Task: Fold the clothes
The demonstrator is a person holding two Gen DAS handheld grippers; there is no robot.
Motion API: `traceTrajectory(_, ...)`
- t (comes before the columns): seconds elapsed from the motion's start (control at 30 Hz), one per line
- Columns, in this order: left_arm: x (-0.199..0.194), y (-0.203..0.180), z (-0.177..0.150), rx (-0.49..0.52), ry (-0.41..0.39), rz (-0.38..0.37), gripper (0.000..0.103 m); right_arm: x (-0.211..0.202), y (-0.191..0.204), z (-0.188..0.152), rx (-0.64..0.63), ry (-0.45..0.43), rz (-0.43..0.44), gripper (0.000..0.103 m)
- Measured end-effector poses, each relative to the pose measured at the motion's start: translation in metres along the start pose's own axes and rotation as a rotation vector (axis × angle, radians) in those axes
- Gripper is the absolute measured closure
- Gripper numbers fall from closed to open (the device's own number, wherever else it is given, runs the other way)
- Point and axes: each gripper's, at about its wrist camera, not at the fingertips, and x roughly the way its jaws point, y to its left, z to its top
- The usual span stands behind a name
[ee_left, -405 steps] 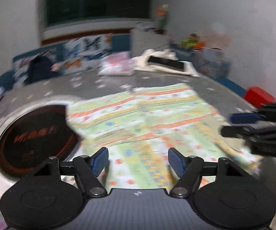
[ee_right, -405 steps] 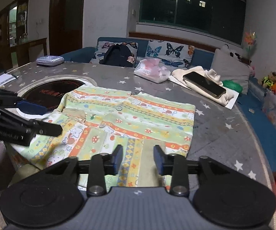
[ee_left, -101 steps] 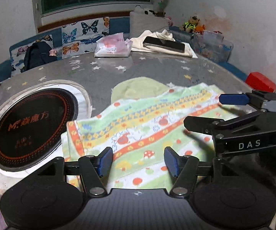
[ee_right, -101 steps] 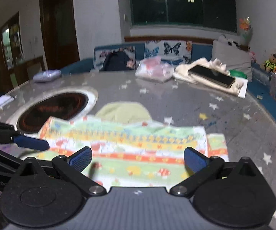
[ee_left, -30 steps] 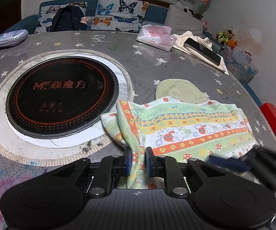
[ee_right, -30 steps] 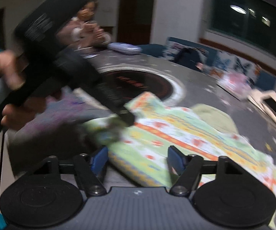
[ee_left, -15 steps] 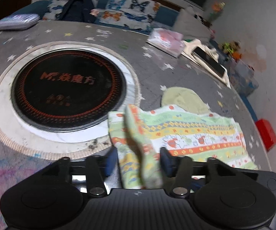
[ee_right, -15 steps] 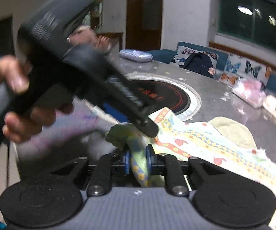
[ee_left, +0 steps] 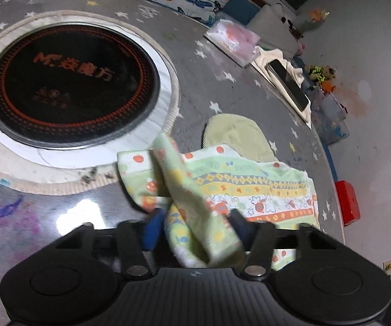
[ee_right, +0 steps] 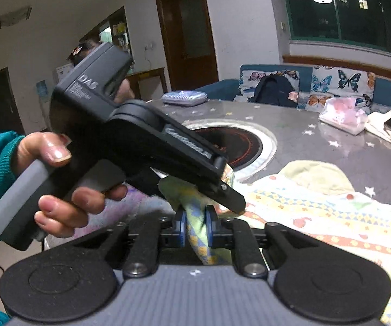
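While we look at both views, we write what we see.

Garment: the printed garment [ee_left: 249, 187] lies on the grey table [ee_left: 200, 81], already doubled into a long band. Its near left end is raised in a bunch.

Right gripper: our right gripper [ee_right: 196, 226] has its pads pressed together on that raised end of the cloth.

Left gripper: our left gripper [ee_left: 195, 229] has its fingers spread. The lifted cloth hangs between them, but they do not pinch it. In the right view its tips are just beside the right gripper.

Step, as we judge: the raised end is being carried over for one more fold. To do it well, we should keep the edge flat and straight, bring it across to the far end, match the corners, and let go only when the cloth rests.

Around: the green hood [ee_left: 236, 135] sticks out behind the band. The round cooktop [ee_left: 70, 84] is just beside the garment, on the left.
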Motion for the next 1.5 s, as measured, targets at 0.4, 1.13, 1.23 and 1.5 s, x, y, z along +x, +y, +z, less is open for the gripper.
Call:
traceTrajectory(0.4,0.006,-0.013,-0.002,0.123,-0.025,0.063,0.080,-0.048,-0.088,-0.010,0.206,-0.036,-0.214,0.056)
traceTrajectory(1.13,0.010,-0.048,0.014,0.319,-0.065,0.180,0.083,-0.047,-0.168,-0.025,0.390,0.020,-0.428,0.093)
traceTrajectory(1.23,0.002,-0.056,0.020,0.347,-0.088,0.176,0.087,-0.060,-0.161,-0.015,0.370,-0.008,-0.424,0.094)
traceTrajectory(1.5,-0.019,-0.080,0.036,0.396,-0.163,0.131,0.099,-0.095,-0.143,0.029,0.277,-0.095,-0.442,0.095)
